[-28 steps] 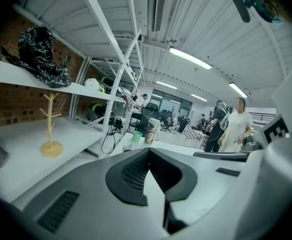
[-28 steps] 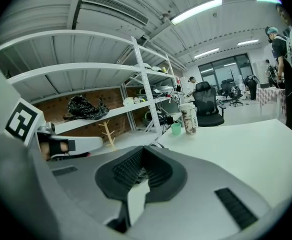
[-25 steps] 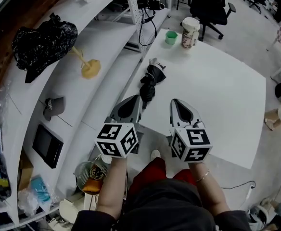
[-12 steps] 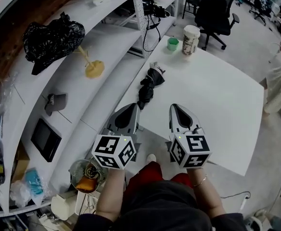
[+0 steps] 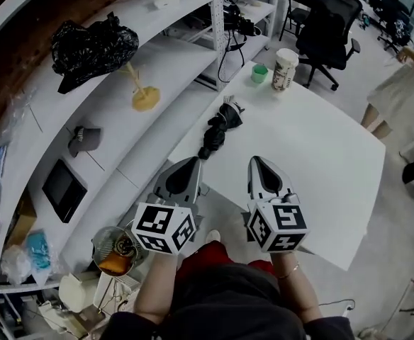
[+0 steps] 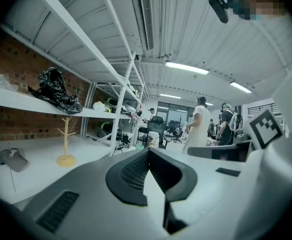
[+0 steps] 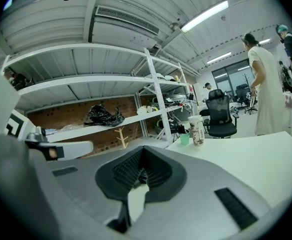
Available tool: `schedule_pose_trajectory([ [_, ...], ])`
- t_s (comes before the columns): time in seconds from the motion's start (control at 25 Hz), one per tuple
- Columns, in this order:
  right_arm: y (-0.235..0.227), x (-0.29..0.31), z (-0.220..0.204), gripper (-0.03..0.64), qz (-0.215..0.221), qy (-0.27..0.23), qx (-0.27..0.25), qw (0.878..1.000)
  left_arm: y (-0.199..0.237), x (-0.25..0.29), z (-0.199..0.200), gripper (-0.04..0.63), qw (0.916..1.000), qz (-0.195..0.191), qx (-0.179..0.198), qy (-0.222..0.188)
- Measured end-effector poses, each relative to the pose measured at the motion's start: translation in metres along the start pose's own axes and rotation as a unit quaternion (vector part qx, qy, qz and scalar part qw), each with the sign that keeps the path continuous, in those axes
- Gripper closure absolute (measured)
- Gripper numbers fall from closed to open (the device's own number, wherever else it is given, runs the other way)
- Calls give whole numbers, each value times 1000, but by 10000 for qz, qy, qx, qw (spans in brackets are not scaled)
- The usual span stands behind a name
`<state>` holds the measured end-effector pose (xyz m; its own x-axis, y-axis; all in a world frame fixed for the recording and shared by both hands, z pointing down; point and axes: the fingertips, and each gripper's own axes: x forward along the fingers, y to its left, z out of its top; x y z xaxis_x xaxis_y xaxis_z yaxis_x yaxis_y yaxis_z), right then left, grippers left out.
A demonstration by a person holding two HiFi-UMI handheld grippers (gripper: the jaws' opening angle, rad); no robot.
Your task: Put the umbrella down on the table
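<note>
Left gripper point(image 5: 192, 161) and right gripper point(image 5: 258, 161) are held side by side over the near edge of the table point(image 5: 320, 154), both pointing out across it and tipped slightly downward. Marker cubes face back toward the body. Left forearm point(image 5: 157, 282) and right forearm point(image 5: 297, 289) reach out roughly parallel.

Left gripper view: left gripper point(image 6: 148, 152) has its jaws pressed together, nothing between them. Right gripper view: right gripper point(image 7: 142, 153) likewise has its jaws together at the tips and is empty.

Umbrella point(image 5: 218, 126): black, folded, fabric bunched and loose. It lies flat on the table along its left edge, long axis running away from the person. It sits beyond the left gripper and apart from both grippers.

Paper cup point(image 5: 285, 68) stands upright at the far corner of the table, lid on. There is dark print on its side, too small to read in any view. Small green cup point(image 5: 260, 73) stands just left of it, at the same corner.
</note>
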<state>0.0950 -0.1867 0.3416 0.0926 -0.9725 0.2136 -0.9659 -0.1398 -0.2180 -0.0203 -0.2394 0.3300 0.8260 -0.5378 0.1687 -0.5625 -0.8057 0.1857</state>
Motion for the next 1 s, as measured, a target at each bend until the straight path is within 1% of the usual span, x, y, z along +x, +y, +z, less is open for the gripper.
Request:
schedule_pose_trajectory([
  [0.2, 3, -9, 2, 598, 172, -22, -82, 9998, -11, -9, 0, 581, 9999, 82, 53, -33],
  [0.56, 8, -24, -1, 598, 410, -22, -250, 9988, -27, -18, -2, 581, 9997, 206, -6, -118],
  [1.0, 4, -46, -2, 598, 552, -147, -219, 9981, -41, -33, -8, 581, 9991, 410, -41, -125],
])
